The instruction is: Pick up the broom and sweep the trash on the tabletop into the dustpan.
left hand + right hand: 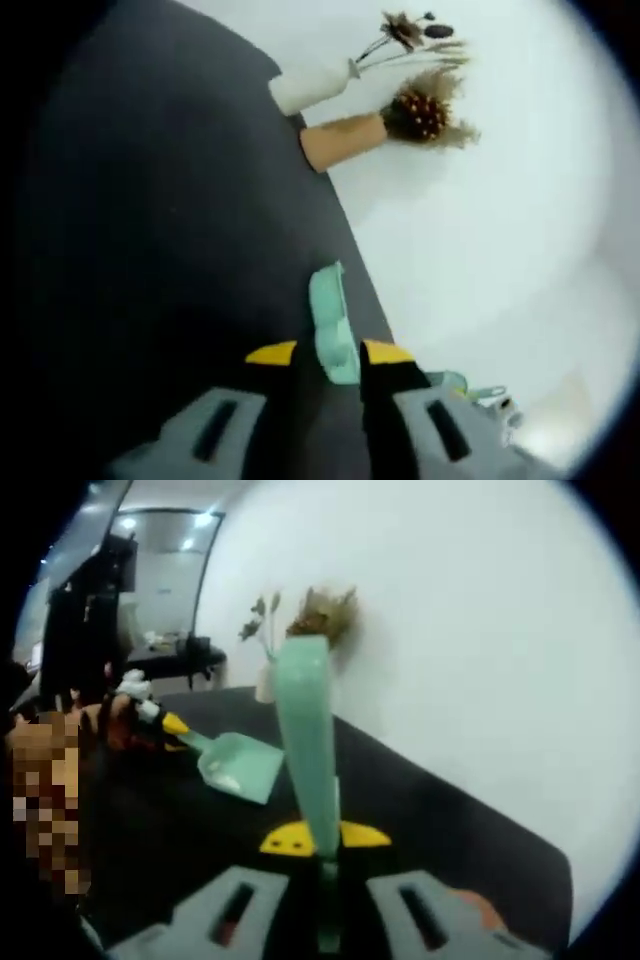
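The mint-green dustpan (238, 766) rests on the dark tabletop (420, 810), its pan facing me and its handle running back to my left gripper (166, 724). In the left gripper view the dustpan (330, 310) shows edge-on, coming out from between the yellow-tipped jaws of the left gripper (330, 352), close against the right jaw. My right gripper (325, 837) is shut on the mint-green broom handle (304, 730), which rises straight up from the jaws. The broom's bristles are out of sight.
A white vase (310, 85) and a tan vase (345, 140) with dried flowers stand at the table's far edge by the white wall (480, 230). A person's hand (95, 730) holds the left gripper. An office desk (170, 658) stands far behind.
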A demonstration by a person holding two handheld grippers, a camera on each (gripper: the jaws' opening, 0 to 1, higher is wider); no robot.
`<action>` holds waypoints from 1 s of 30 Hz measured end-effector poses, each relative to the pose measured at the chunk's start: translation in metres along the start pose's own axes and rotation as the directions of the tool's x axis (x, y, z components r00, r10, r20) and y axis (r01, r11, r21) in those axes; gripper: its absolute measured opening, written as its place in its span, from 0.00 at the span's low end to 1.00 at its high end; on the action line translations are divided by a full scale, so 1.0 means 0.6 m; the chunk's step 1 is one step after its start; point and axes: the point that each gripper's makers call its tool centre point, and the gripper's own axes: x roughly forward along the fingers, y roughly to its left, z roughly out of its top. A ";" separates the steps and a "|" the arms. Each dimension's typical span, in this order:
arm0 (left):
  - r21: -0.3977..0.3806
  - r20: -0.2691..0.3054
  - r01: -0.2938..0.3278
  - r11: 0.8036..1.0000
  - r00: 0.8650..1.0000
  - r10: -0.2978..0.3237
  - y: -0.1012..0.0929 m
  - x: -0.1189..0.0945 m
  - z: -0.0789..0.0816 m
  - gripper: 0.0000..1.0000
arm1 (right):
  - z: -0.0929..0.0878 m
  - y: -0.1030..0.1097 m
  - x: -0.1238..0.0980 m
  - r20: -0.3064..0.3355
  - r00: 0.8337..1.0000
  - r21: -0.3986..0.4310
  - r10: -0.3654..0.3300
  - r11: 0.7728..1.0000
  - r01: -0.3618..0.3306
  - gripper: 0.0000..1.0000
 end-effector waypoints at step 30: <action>-0.251 0.542 0.077 0.965 0.837 0.074 -0.022 0.062 0.145 0.09 | -0.009 -0.025 -0.013 0.011 1.000 0.013 0.001 1.000 -0.001 0.05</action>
